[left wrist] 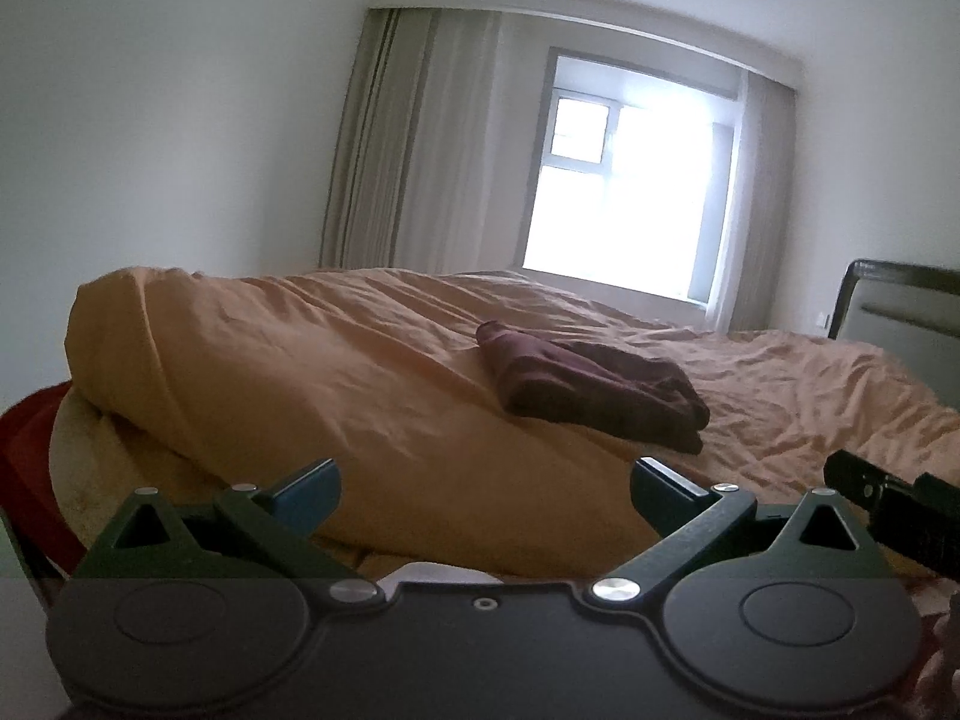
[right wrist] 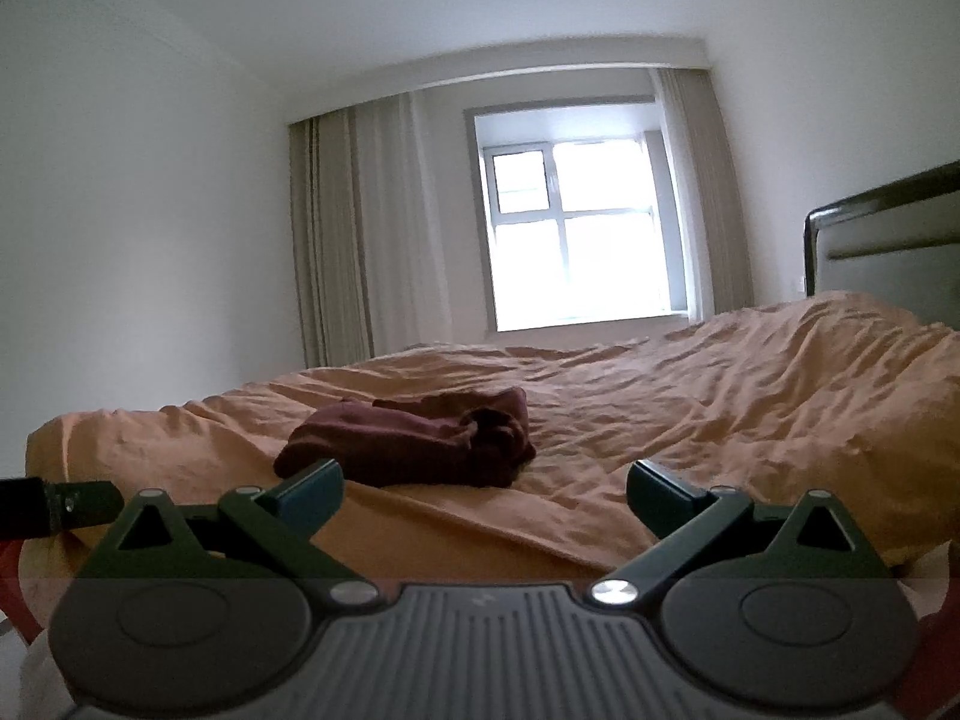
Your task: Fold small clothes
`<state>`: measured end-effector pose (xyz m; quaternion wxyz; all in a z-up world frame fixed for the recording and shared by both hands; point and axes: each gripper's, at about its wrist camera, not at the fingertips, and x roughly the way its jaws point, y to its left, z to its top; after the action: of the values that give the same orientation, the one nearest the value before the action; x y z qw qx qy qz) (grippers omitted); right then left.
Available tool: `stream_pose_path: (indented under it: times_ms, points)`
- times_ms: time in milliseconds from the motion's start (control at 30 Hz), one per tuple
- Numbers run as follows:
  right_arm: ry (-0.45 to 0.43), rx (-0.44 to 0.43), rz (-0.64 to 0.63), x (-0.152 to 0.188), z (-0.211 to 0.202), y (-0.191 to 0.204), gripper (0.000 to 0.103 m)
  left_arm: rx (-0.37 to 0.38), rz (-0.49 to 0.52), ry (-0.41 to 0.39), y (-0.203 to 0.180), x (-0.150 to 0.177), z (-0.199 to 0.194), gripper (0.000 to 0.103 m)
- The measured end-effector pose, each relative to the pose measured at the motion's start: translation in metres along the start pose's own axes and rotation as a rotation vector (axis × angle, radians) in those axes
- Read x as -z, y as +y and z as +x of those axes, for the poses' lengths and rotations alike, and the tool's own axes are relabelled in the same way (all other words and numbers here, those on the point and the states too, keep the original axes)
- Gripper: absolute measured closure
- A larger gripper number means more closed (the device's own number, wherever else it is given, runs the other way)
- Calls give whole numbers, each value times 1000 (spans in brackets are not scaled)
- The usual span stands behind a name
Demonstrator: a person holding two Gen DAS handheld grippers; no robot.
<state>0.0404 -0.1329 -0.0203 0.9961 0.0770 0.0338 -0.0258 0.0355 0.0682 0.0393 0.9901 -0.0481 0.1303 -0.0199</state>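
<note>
A small dark maroon garment (left wrist: 591, 390) lies bunched in a loose fold on the orange duvet (left wrist: 336, 372), a short way ahead of both grippers. My left gripper (left wrist: 486, 495) is open, low over the near edge of the bed, with nothing between its blue-padded fingers. In the right wrist view the same maroon garment (right wrist: 414, 441) sits just beyond the left fingertip (right wrist: 312, 492). My right gripper (right wrist: 486, 495) is open too and holds nothing. Each gripper's tip shows at the edge of the other's view.
The wrinkled orange duvet (right wrist: 720, 408) covers the whole bed, bulging at the left edge. A dark headboard (right wrist: 888, 234) stands at the right. Beyond are a bright window (right wrist: 576, 234) with beige curtains and white walls. Something red (left wrist: 24, 456) shows low at the left.
</note>
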Motion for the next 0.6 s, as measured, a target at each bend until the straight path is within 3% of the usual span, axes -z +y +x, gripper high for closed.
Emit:
stream_pose_path:
  times_ms: [600]
  points:
    - [69,15,77,9,11,-18,0,7,-4,20,-5,10,5,1]
